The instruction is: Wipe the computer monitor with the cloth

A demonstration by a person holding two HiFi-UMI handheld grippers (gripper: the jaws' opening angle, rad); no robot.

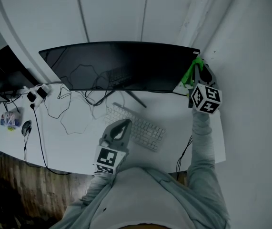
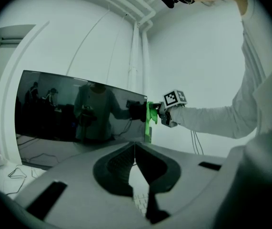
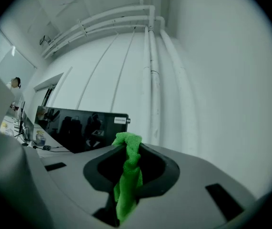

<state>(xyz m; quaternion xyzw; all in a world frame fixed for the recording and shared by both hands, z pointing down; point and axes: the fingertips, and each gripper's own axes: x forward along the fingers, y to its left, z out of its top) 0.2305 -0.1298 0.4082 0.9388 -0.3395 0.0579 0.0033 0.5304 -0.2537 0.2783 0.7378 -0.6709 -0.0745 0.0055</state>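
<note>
Green cloth [image 3: 126, 185] is hanging bunched between the jaws of our right claw [image 3: 130, 151]. The jaws are gripping it tightly, so a tuft is sticking out past the tips to serve as the wiping pad. We are holding that claw up at the far right end of the monitor [image 1: 121, 66], by its upper corner, presumably because a pass across the dark screen starts best from one edge. The cloth is sitting right at that edge, but we cannot tell from here whether it is actually touching the glass. Our left claw [image 2: 135, 149] is idling low and near, over the keyboard [image 1: 140, 128] on the bench [image 1: 74, 137]. Its jaws are meeting at the tips with nothing between them, well out of the wiping path. We are judging that the whole breadth of the screen is waiting to be wiped.
</note>
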